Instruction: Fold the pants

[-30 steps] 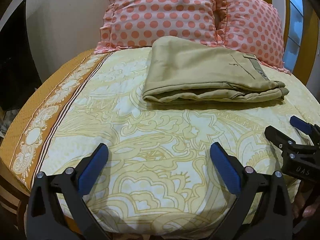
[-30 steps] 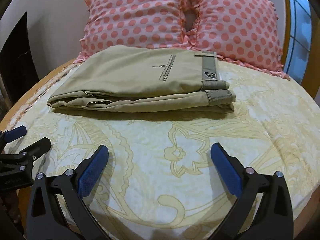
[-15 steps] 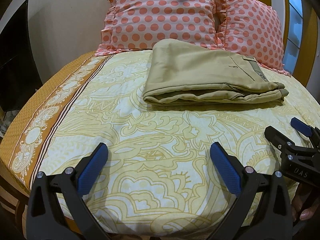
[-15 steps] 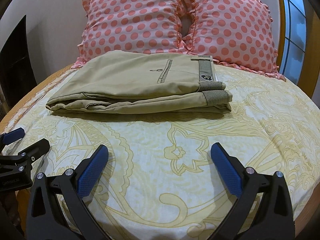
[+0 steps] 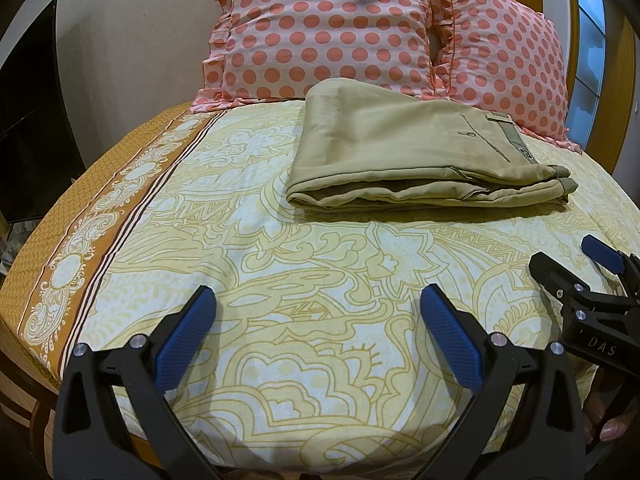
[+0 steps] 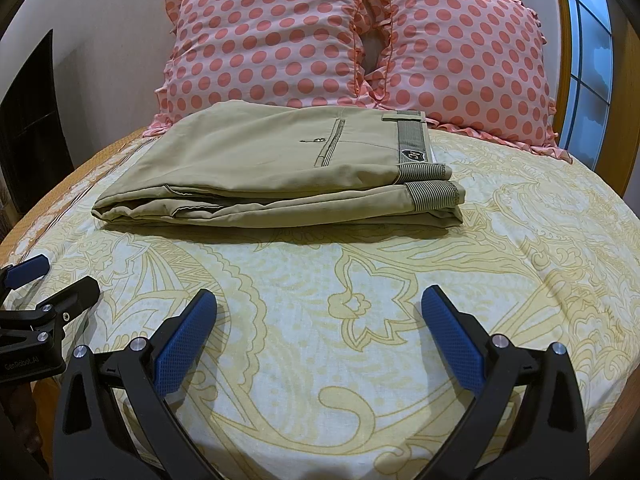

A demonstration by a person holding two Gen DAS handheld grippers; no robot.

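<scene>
Khaki pants lie folded in a flat stack on the bed, in front of the pillows, waistband to the right; they also show in the right wrist view. My left gripper is open and empty, low over the sheet well short of the pants. My right gripper is open and empty, also short of the pants. The right gripper shows at the right edge of the left wrist view, and the left gripper at the left edge of the right wrist view.
The bed has a yellow patterned sheet with an orange border on the left. Two pink polka-dot pillows lean at the headboard. A window is at the right. A dark panel stands at the left.
Both grippers have tilted and drawn back slightly, so the pants and pillows sit lower in view. Both stay open and empty. The pants have not moved.
</scene>
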